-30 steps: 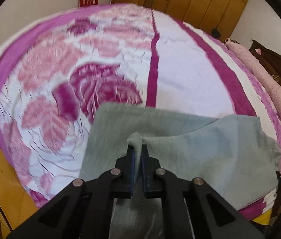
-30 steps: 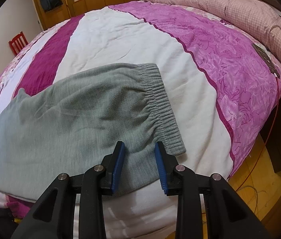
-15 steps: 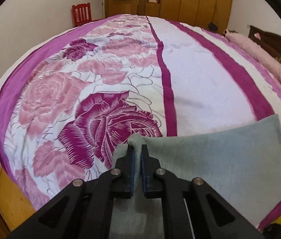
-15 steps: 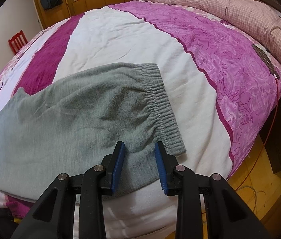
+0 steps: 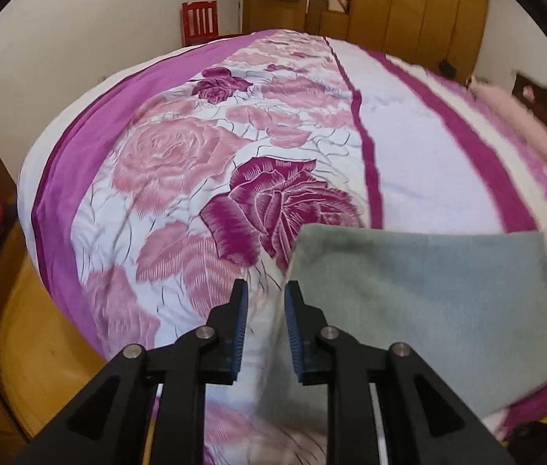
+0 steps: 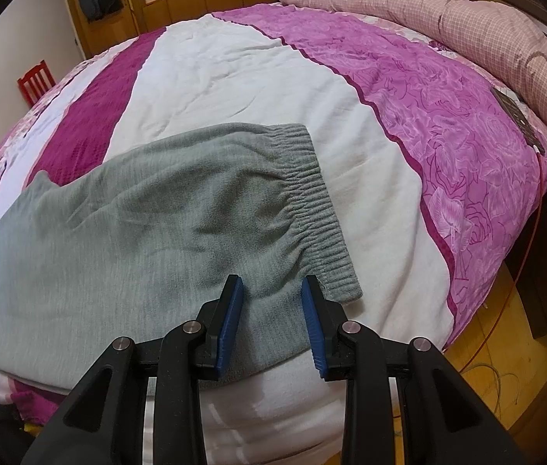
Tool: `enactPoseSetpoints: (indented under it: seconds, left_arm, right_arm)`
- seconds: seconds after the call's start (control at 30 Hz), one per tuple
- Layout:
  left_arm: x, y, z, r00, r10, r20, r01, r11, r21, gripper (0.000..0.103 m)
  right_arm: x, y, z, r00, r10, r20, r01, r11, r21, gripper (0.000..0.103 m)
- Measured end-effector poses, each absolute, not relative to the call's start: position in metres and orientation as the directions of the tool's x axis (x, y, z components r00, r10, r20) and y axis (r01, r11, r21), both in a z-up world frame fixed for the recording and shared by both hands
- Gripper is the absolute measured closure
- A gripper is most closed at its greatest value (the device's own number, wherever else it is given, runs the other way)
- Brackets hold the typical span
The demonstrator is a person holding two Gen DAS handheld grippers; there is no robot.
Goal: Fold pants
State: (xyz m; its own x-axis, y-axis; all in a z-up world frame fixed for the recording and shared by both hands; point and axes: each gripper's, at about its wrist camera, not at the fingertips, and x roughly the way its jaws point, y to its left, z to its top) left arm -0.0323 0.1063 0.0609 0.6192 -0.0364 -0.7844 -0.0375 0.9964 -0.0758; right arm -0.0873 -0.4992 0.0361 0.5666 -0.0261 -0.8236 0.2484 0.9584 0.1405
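Grey fleece pants (image 6: 126,248) lie flat on the bed (image 6: 234,77), ready for folding; left gripper (image 5: 265,325) fingers are parting, empty, beside their leg edge, while right gripper (image 6: 271,321) fingers stand spread over their waistband (image 6: 312,193).

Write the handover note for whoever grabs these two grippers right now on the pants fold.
Left gripper: jaws opening, nothing between them; the pants' left edge lies just to its right.
Right gripper: open, poised over the near edge of the pants, gripping nothing.
Pants: flat on the bed, waistband to the right.
Done: looks like one fold, lying doubled.
Left: probably fold across again and tidy.
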Motion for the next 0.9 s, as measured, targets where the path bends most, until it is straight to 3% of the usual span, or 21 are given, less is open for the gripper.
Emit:
enactPoseSetpoints:
  seconds: [0.23,0.37,0.47,0.6,0.9]
  left_arm:
    - [-0.054,0.081,0.062,0.584,-0.184,-0.791,0.054,0.981,-0.188,0.083]
    - [-0.054,0.068,0.032,0.496,-0.122,-0.859,0.038,0.992,-0.119,0.081]
    - [-0.057,0.071,0.027,0.499,-0.114,-0.859,0.011,0.992,-0.125,0.074]
    - [-0.055,0.07,0.036,0.499,-0.085,-0.862,0.01,0.996,-0.092,0.073]
    - [-0.016,0.005,0.068,0.532,-0.208,-0.821,0.177,0.975,-0.132,0.073]
  right_arm:
    - [-0.088,-0.499,0.037,0.569,-0.025,-0.822,0.247,0.959,0.141,0.071]
    - [-0.088,-0.498,0.037,0.567,-0.022,-0.824,0.244,0.959,0.142,0.071]
    - [-0.088,-0.499,0.039,0.56,-0.021,-0.828,0.249,0.958,0.143,0.071]
    - [-0.084,-0.495,0.059,0.59,-0.026,-0.807,0.23,0.964,0.137,0.071]
    - [-0.033,-0.467,0.078,0.628,0.112,-0.77,0.103,0.969,0.225,0.071]
